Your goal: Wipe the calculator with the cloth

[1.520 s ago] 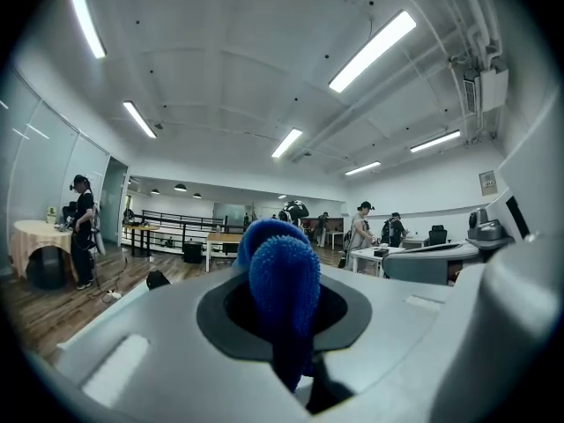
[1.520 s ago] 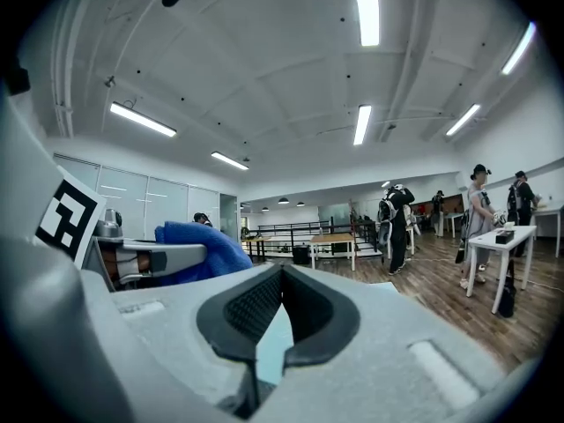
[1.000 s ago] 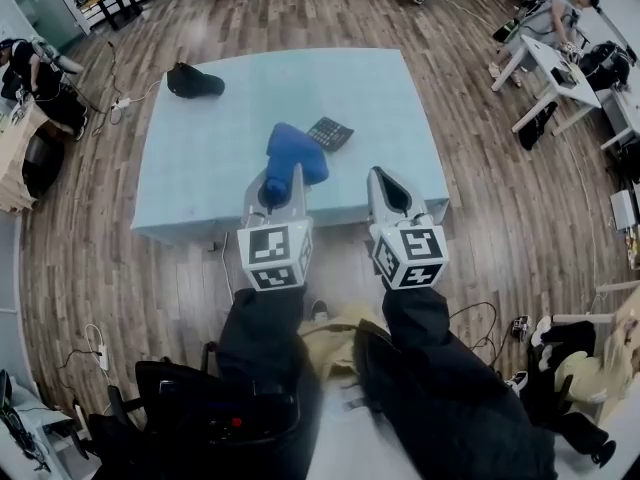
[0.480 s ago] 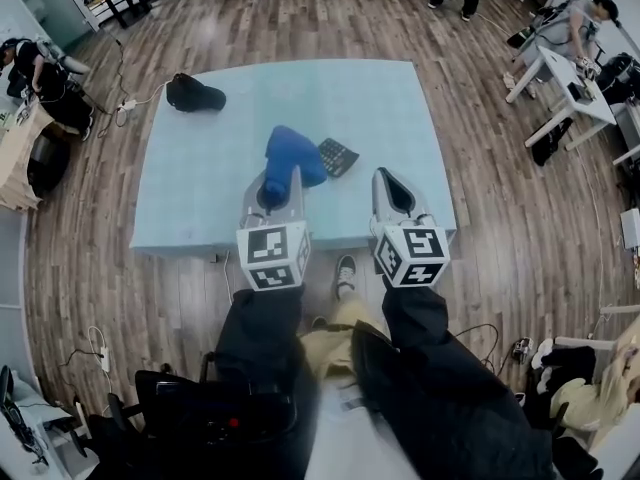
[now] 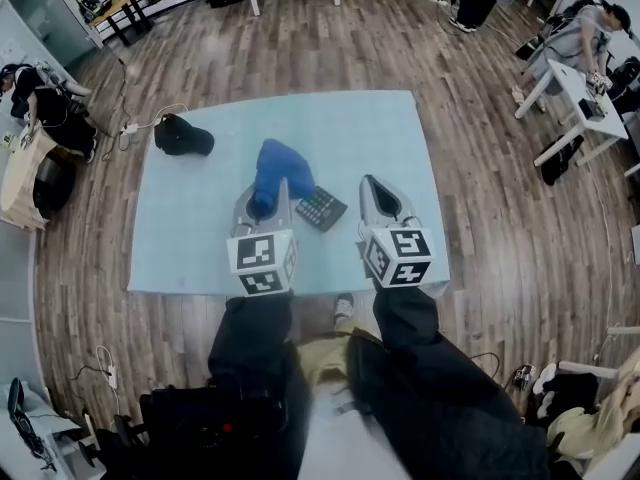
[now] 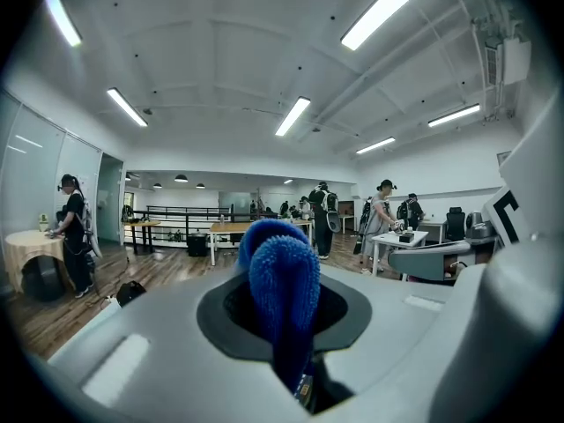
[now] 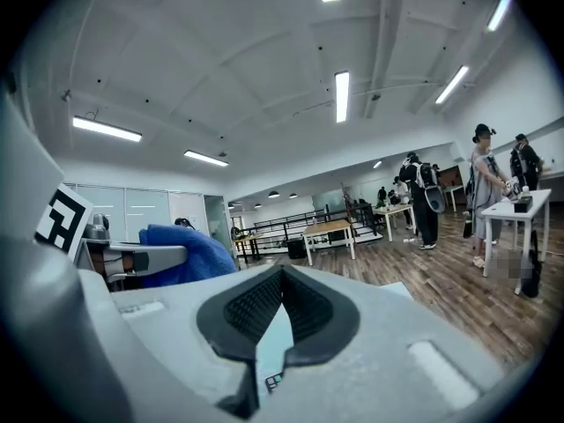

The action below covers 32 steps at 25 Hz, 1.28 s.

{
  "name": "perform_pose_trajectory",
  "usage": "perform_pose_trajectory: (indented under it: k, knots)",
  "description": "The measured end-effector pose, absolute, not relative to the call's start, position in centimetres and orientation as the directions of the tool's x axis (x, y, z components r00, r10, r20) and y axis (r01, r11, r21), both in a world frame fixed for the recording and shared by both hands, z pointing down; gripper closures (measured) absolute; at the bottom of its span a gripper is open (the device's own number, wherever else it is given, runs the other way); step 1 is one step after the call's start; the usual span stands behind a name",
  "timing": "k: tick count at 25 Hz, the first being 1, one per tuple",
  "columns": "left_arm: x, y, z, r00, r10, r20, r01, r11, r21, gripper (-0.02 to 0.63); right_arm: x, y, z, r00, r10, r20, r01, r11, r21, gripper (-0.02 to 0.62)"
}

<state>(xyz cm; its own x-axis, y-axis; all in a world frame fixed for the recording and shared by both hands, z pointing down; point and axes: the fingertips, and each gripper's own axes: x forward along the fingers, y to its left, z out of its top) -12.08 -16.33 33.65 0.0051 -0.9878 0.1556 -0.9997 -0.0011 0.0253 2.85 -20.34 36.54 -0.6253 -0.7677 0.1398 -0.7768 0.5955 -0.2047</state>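
Left claw [image 5: 261,204] clamps the blue cloth [image 5: 280,164], which covers its tips.

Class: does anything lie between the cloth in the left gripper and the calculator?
Nothing visible does: the blue cloth in the left gripper sits right beside the calculator, and the black cap lies well aside.

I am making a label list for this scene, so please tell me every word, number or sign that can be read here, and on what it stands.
No text can be read.
calculator: the key print is too small to read.
left gripper and right gripper: only black square marker patterns, no letters.
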Motion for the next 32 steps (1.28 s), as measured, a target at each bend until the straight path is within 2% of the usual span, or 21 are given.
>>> perform_pose_trajectory:
  k: [11,22,25,32]
  knots:
    - [-13.3,-21.2,43.7,-0.051,-0.924,0.380,-0.997,0.071,0.038,0.549,1.5,-26.0,43.9,-0.667,-0.680,0.303,-0.745,0.618,-0.251,0.597]
    - [-16.8,-22.5,54.6,-0.046,-0.823,0.566,-0.992,0.105,0.072,0.549,-1.2,-27.6,53.9,-0.624,-0.588,0.514,-0.767,0.585,-0.262,0.597]
    - [-17.4,-23.3,56.5,-0.036,-0.800,0.599,-0.995,0.086,0.056,0.549,-1.5,-28.1,55.5,-0.611,-0.577,0.542,-0.776,0.571,-0.268,0.597]
    - [-19.0,-25.0,61.5,-0.041,-0.723,0.689,-0.993,-0.050,-0.111,0.549,-0.9,-29.2,58.1,-0.551,-0.576,0.603,-0.818,0.518,-0.252,0.597]
